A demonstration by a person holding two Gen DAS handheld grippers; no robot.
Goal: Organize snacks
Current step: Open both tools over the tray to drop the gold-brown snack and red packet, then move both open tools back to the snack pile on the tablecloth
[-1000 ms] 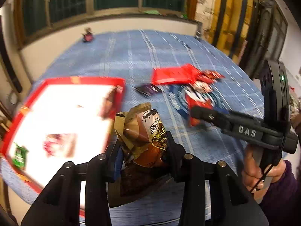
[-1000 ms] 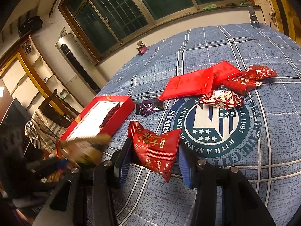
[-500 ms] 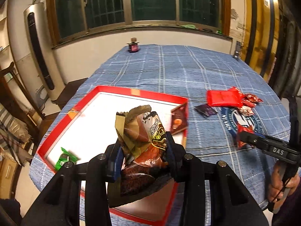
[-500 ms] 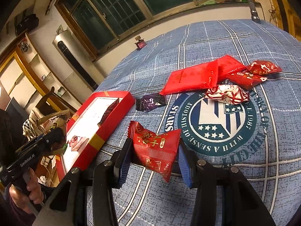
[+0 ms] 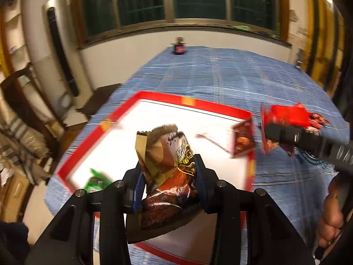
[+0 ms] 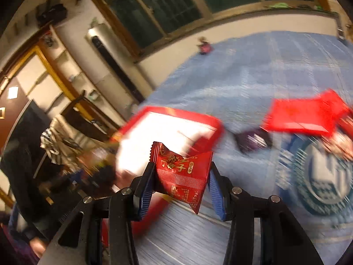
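Two grippers: we see each carrying one snack.
Left gripper [image 5: 168, 182]: narrow jaws pinch brown packet [image 5: 167, 165] above red tray [image 5: 194, 103].
Right gripper [image 6: 181, 184]: jaws opening; red packet [image 6: 184, 170] sits between them, beside tray.

The red snack packet [image 6: 183, 174] carries gold Chinese characters; only the last one, "子", reads surely. Below them is a small gold oval label and, near the lower corner, a white table with figures such as "0.8" and "1%", the rest too fine to read. The brown snack bag [image 5: 167, 167] has bold white and yellow Chinese characters, too crumpled to read. The round emblem [image 6: 326, 176] on the blue tablecloth [image 6: 253, 81] is too blurred to read.
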